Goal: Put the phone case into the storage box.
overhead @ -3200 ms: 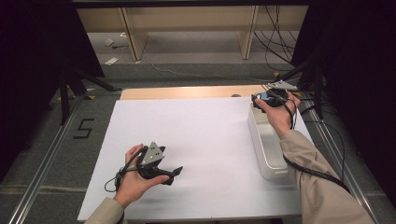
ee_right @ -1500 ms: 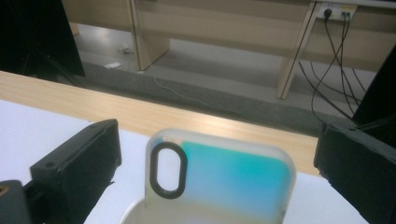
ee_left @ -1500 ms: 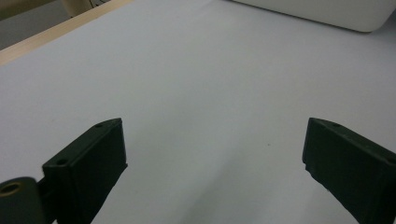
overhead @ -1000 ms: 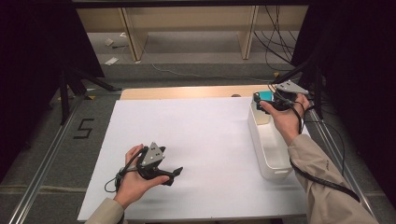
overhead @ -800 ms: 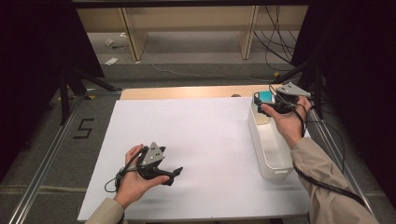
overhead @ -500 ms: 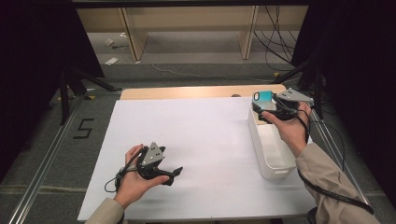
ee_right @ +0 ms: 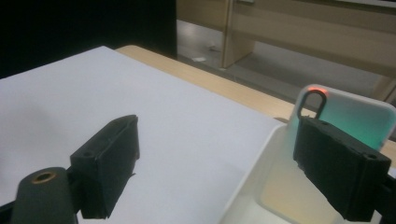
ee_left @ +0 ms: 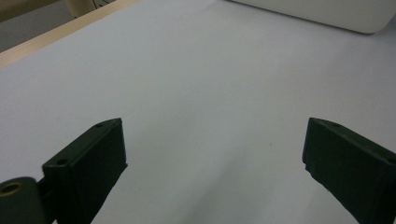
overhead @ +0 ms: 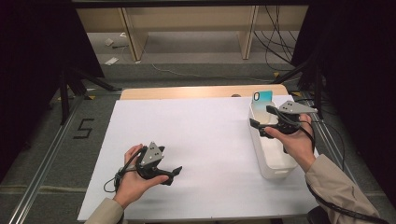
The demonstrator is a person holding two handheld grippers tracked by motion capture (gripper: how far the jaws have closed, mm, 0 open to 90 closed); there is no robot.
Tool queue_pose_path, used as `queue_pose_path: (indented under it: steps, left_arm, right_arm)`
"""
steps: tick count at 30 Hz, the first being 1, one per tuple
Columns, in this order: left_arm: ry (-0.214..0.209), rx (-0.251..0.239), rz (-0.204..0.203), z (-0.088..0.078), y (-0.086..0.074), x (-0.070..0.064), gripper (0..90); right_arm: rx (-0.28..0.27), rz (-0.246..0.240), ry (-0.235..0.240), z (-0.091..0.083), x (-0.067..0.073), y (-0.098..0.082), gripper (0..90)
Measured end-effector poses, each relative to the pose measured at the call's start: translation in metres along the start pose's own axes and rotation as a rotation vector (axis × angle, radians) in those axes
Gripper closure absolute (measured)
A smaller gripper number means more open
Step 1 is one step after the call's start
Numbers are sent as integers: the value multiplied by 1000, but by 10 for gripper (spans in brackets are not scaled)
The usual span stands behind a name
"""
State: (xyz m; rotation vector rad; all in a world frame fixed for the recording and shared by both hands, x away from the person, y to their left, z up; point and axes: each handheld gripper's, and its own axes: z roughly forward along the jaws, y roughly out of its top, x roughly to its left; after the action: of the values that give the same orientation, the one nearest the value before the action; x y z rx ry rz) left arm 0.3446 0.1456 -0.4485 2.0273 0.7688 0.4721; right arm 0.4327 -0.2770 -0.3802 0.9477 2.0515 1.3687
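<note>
A teal phone case (overhead: 263,99) with a camera cutout stands upright at the far end of a white bin (overhead: 276,171). My right gripper (overhead: 263,118) hovers over the bin just short of the case, jaws apart. They have just been closing a little, with nothing between them. In the right gripper view the case (ee_right: 357,117) rises behind the right jaw, and the bin's rim (ee_right: 258,161) runs below. My left gripper (overhead: 173,174) lies in a hand on the white sheet (overhead: 201,130), open and empty, its jaws (ee_left: 212,140) wide over bare sheet.
The bin's side (ee_left: 327,11) lies far off in the left gripper view. A wooden strip (overhead: 201,92) edges the table's far side. Metal rails run along both sides, and cables and shelf legs stand on the floor beyond.
The right hand has drawn back toward the near right, away from the phone case, which stays standing in the bin's far end. The left hand has not moved.
</note>
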Motion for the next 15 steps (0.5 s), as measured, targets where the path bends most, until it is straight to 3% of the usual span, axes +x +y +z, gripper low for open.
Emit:
queue_pose_path:
  steps: [9,15]
  left_arm:
    - [3,-2,0,0,0,1,53]
    - [1,-1,-1,0,0,1,53]
  right_arm:
    - [2,3,72,-13,10,-7,158]
    - [-13,0,90,-19,14,-10,159]
